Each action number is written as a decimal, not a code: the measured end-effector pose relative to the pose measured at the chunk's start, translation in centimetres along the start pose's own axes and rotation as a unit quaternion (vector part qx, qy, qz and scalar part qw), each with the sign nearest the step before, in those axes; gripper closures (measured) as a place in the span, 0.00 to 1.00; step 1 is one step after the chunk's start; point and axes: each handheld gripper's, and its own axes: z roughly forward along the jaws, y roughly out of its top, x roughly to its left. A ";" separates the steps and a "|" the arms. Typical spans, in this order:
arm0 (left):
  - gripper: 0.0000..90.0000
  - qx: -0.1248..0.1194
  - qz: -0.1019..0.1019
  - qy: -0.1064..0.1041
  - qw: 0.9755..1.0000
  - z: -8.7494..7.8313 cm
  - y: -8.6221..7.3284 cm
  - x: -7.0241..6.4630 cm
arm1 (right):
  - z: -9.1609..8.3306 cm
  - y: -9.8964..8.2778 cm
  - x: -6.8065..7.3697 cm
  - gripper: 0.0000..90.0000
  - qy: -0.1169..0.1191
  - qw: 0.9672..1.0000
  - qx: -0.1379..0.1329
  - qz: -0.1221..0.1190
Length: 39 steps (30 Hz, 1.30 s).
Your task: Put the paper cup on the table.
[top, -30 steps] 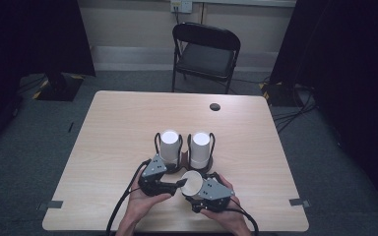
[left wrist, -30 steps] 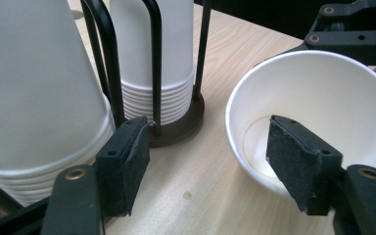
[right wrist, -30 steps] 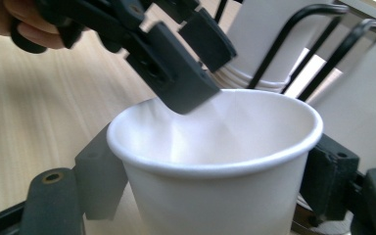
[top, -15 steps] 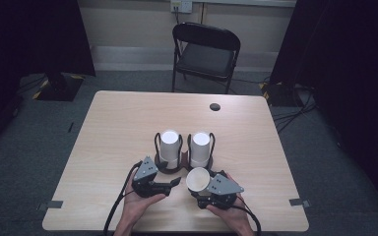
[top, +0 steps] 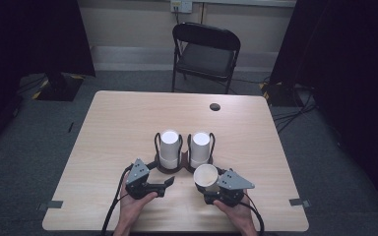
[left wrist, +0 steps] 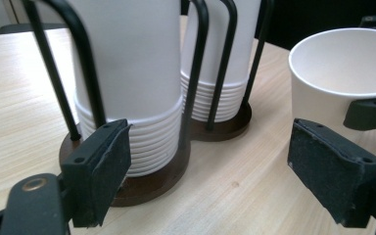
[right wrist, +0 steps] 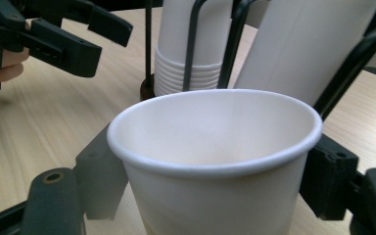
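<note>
My right hand-held gripper (top: 210,183) clamps a paper cup (top: 206,175) just in front of the cup rack (top: 183,164); my left hand-held gripper (top: 167,183) gapes wide, empty, beside it.

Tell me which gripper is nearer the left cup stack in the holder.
Left. The left gripper sits open just in front of the left cup stack; the right gripper, shut on a single cup, is off to its right.

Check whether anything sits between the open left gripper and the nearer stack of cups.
Nothing loose does. The left gripper faces the left cup stack across bare table; the holder's black wire uprights fence the stack, leaving its ribbed lower rims exposed between them.
</note>
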 end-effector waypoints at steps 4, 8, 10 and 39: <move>0.18 -0.021 -0.004 0.012 1.000 -0.5 -0.7 0.0 | -0.3 -0.1 -0.6 0.27 -0.006 1.000 -0.006 0.016; 0.18 -0.025 -0.013 0.030 0.999 -0.5 -1.3 0.2 | -0.6 -0.2 -1.3 0.27 -0.015 1.000 -0.010 0.020; 0.18 -0.031 -0.013 0.039 0.999 -0.6 -1.6 0.4 | -0.6 -0.2 -1.9 0.27 -0.021 0.999 -0.014 0.026; 0.17 -0.077 -0.001 0.082 0.994 -1.6 -2.6 0.1 | 0.4 0.9 -7.9 0.27 -0.118 0.987 -0.048 0.097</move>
